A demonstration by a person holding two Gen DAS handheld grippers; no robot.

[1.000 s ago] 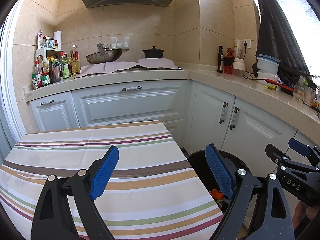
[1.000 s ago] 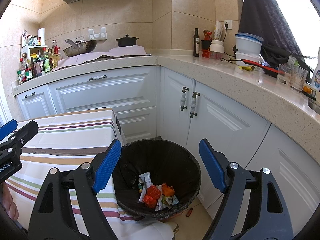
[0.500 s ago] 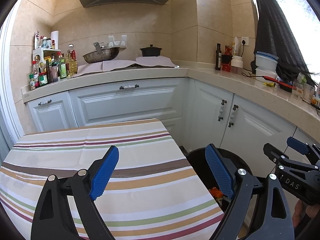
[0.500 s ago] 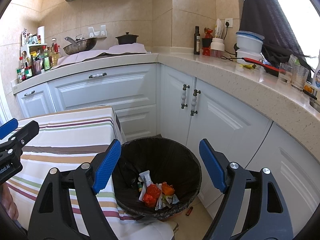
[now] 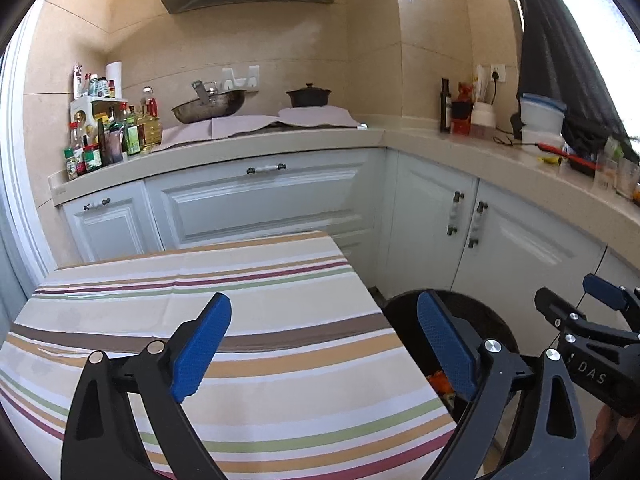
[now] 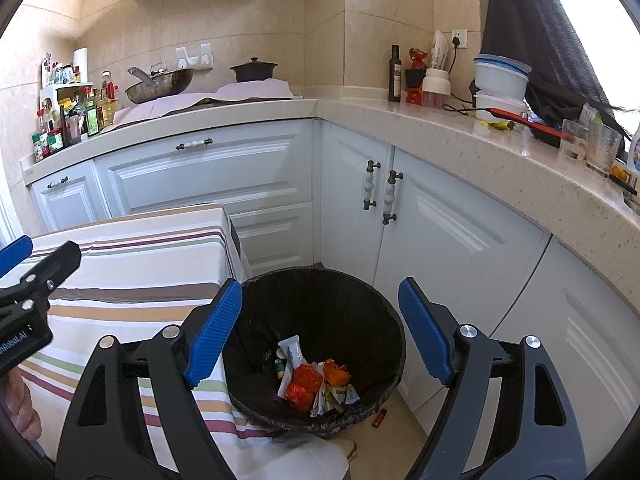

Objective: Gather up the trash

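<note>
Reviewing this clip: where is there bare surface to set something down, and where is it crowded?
The striped tablecloth is bare from the cabinet-side edge to the bin. The corner counter between the cloth-covered stove and the dark bottle is free. Crowded: the bottle rack on the far left, and the counter stretch under the window.

Bin (image 5: 480,312) half hidden behind tong finger; spice bottle (image 5: 92,158) labels unreadable — too small
</note>
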